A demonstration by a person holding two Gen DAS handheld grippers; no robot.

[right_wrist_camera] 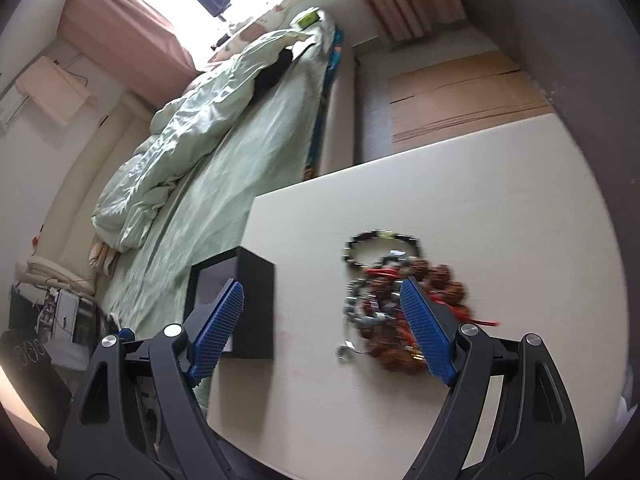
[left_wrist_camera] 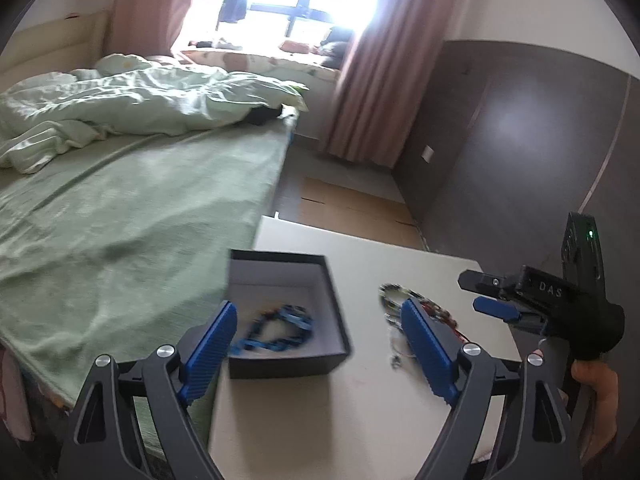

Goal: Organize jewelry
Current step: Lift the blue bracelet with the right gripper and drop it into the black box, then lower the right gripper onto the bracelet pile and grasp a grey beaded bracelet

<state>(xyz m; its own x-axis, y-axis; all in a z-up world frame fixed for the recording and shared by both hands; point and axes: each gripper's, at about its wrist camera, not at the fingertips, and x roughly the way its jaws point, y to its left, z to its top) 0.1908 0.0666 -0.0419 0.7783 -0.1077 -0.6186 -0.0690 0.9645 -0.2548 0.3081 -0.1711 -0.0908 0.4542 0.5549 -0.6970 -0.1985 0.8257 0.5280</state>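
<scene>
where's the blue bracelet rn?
In the left wrist view, the blue bracelet lies inside the open dark box at the table's bed-side edge, left of the loose jewelry pile.

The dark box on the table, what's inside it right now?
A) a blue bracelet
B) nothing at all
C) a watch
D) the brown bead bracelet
A: in the left wrist view a blue bracelet lies inside the open dark box, while the other jewelry sits in a pile on the table beside it.
</scene>
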